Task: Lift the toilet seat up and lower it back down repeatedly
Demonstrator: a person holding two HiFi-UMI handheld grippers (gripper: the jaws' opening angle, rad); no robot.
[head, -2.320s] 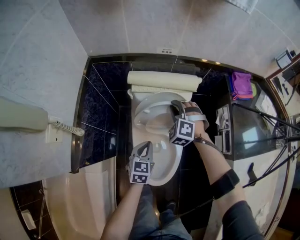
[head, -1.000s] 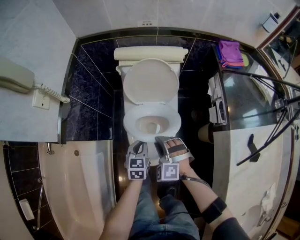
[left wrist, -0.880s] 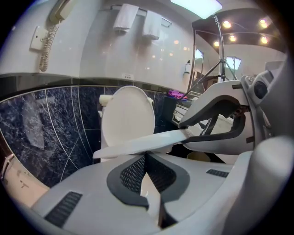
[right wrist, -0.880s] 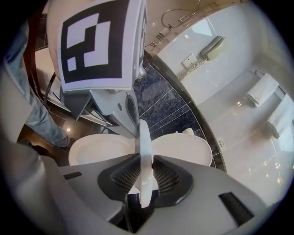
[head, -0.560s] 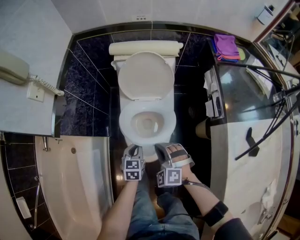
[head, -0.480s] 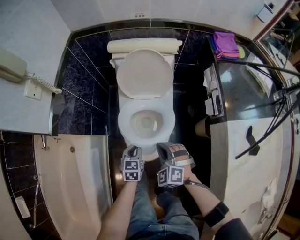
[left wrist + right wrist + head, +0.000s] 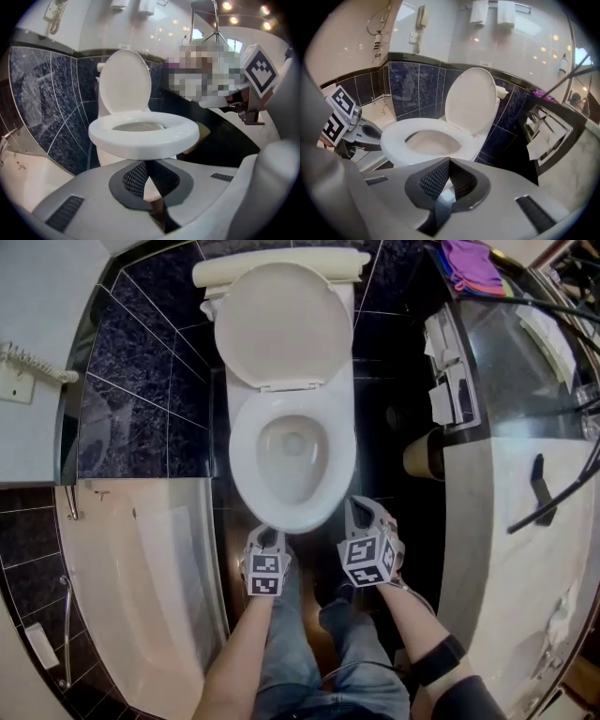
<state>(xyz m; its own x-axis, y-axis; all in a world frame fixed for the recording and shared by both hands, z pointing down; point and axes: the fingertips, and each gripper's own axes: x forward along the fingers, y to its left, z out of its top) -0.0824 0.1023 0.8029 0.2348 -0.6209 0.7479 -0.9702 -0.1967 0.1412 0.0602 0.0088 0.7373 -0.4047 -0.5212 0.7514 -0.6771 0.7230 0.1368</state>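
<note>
The white toilet seat (image 7: 293,507) lies flat on the bowl, and the lid (image 7: 281,324) stands raised against the tank. Both grippers hang just in front of the bowl's front rim, touching nothing. My left gripper (image 7: 265,538) is shut and empty; in the left gripper view its pads (image 7: 136,178) meet below the front of the seat (image 7: 145,136). My right gripper (image 7: 361,512) is beside the rim's front right and is also shut and empty. The right gripper view looks across the seat (image 7: 393,136) to the lid (image 7: 471,98), with the left gripper (image 7: 340,117) at its left.
A bathtub (image 7: 141,596) runs along the left of the toilet. A glass-topped counter (image 7: 525,362) with purple cloths (image 7: 473,263) stands on the right, a paper roll (image 7: 422,454) below its edge. The person's legs (image 7: 300,652) stand directly before the bowl on the dark floor.
The seat, earlier held partly raised by the right gripper, now lies flat. Both grippers have dropped low in front of the bowl, and the right one has rolled.
</note>
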